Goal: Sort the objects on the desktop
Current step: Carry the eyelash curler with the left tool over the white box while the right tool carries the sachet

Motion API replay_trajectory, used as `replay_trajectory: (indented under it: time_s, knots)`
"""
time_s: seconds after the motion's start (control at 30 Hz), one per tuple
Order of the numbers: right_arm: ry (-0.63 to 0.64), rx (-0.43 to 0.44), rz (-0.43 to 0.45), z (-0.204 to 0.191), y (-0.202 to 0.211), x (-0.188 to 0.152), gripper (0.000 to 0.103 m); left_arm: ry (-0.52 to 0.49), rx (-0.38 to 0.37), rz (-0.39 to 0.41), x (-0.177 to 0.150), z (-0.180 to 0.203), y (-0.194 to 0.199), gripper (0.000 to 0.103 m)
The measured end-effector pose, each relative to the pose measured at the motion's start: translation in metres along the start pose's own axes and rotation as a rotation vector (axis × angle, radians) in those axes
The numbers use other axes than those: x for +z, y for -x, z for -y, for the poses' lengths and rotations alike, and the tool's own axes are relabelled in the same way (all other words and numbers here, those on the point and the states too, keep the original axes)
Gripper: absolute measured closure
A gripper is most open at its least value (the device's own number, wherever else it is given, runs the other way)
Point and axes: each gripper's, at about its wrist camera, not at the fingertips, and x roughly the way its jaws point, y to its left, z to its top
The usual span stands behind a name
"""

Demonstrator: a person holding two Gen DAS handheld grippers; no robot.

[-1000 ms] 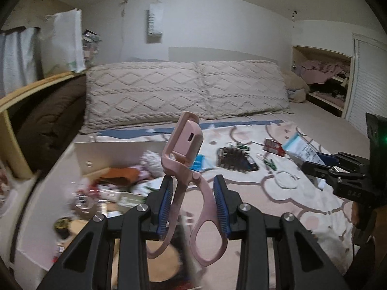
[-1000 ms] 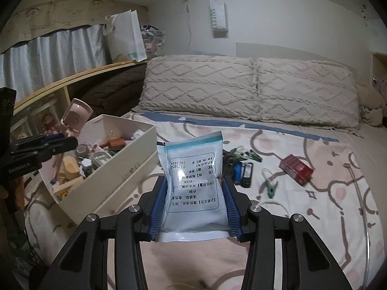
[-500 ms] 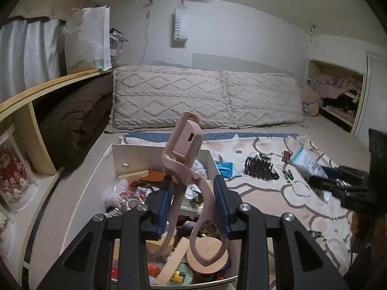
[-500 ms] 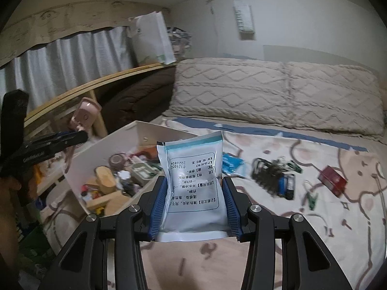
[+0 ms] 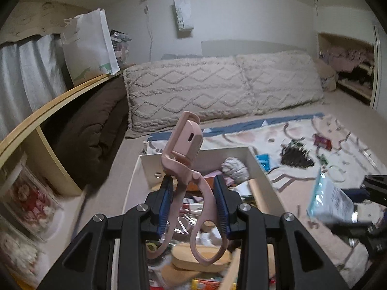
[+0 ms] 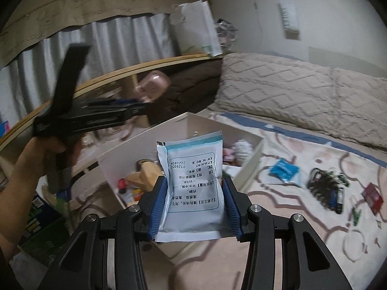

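My left gripper [image 5: 193,205] is shut on a pink eyelash curler [image 5: 186,169], which stands upright over the white box [image 5: 200,155] of mixed small items. In the right wrist view that left gripper [image 6: 135,106] shows blurred at the upper left, held by a hand [image 6: 41,154]. My right gripper [image 6: 194,207] is shut on a white and teal printed sachet [image 6: 193,183], just right of the box [image 6: 251,162]. The sachet [image 5: 329,195] also appears at the right edge of the left wrist view.
On the patterned bedspread [image 6: 302,217] lie a blue packet [image 6: 285,169], a black bundle of clips [image 6: 326,186], a red packet [image 6: 373,197], a green clip [image 6: 355,213] and a thin ring [image 6: 355,244]. Two cream pillows [image 5: 217,91] line the back. A wooden rail [image 5: 48,111] runs along the left.
Both grippers have swung left toward the white box. The curler now hangs over the box's inside, and the sachet has come close to the box's right wall. Neither grip has changed.
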Motion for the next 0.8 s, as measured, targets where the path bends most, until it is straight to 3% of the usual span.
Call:
replay_trajectory:
  time_s: [0.3, 0.63, 0.8]
  knots:
    - [0.015, 0.101, -0.048, -0.022, -0.039, -0.002, 0.056, 0.008, -0.029, -0.152, 0.012, -0.021, -0.063, 0.068]
    - [0.005, 0.177, -0.074, -0.023, -0.061, -0.004, 0.056, -0.044, 0.092, -0.270, 0.016, -0.048, -0.133, 0.068]
    - [-0.013, 0.195, -0.068, -0.017, -0.064, -0.003, 0.056, -0.048, 0.137, -0.370, 0.013, -0.051, -0.166, 0.068]
